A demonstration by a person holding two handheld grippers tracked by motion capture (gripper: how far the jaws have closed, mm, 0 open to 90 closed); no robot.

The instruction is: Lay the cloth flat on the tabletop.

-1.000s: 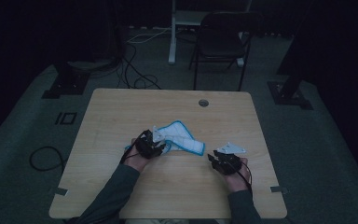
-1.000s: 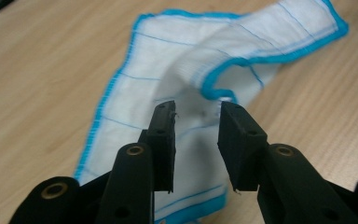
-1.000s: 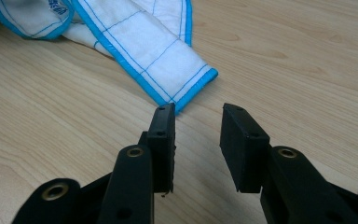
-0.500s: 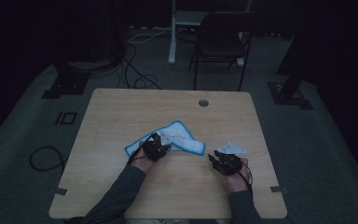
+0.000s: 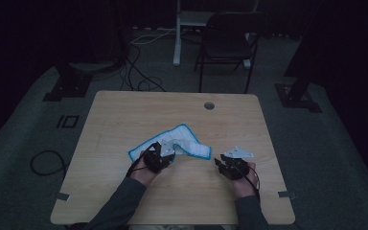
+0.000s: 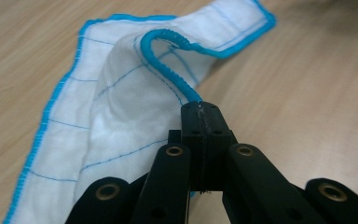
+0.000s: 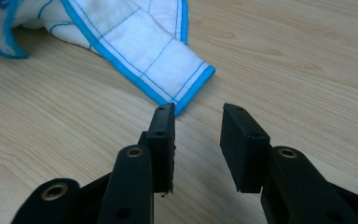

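A white cloth with a blue hem lies rumpled on the wooden table. My left gripper is at its near edge. In the left gripper view the jaws have just been closing and are shut on a raised fold of the blue hem, with the cloth arching up beyond them. My right gripper stands open just right of the cloth's right end. In the right gripper view that corner of the cloth lies just ahead of the left fingertip, and nothing is between the jaws.
A round cable hole sits near the table's far edge. A dark chair and a desk leg stand beyond the table, with cables on the floor. Bare wood surrounds the cloth.
The cloth's left part now lies spread out to the left of my left gripper, which has shifted slightly toward the near edge and shut on the hem. The right gripper has not moved.
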